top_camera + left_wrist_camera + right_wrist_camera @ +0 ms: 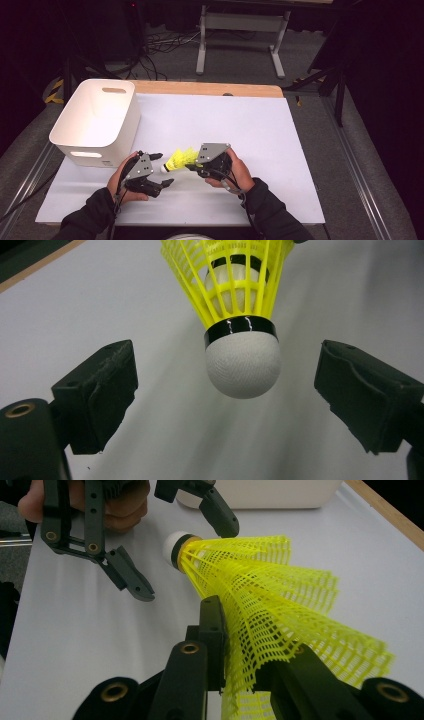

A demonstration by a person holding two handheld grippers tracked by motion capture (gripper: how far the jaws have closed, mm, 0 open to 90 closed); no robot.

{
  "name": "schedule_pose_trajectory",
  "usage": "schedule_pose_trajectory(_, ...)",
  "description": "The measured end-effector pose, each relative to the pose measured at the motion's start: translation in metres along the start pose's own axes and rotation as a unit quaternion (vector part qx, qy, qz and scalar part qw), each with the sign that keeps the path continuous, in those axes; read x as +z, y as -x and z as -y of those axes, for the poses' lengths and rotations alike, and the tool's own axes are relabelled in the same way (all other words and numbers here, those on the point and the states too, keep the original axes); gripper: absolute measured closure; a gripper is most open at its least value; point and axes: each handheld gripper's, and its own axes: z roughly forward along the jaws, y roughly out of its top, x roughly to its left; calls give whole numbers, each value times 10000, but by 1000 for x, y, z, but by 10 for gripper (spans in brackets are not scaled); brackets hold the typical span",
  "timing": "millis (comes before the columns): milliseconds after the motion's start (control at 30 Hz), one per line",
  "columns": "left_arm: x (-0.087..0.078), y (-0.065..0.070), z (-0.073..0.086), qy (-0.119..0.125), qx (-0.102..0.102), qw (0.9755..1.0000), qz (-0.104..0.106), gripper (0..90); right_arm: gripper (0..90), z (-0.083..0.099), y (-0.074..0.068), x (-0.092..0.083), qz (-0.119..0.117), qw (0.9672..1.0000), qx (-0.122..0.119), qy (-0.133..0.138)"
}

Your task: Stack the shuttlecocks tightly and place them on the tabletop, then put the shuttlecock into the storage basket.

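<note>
Shuttlecock [179, 161] hangs above the desk [260, 135], its yellow skirt pinched in my right tool [240, 645], long axis pointing cork-first at my left tool [225, 390]. That tool's jaws stand apart on either side of the cork [243, 364], not touching it. The handover looks close.

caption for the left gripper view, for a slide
Open left hand-held gripper flanks the shuttlecock cork, jaws apart, above the white table.
</note>
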Motion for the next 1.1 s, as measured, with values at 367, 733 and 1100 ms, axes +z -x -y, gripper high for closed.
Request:
schedule_pose_trajectory(367, 1, 2, 0, -69, 2, 10000, -5, 116, 816, -2, -1, -1, -9, 10000, -55, -7)
schedule_pose_trajectory(733, 9, 0, -4, -119, 58, 9999, 40, 152, 816, -4, 0, -1, 63, 9998, -197, -66)
schedule_pose_trajectory(1100, 24, 1, -15, -296, 174, 9994, -90, 240, 815, -11, -5, -1, 161, 9992, -314, -161)
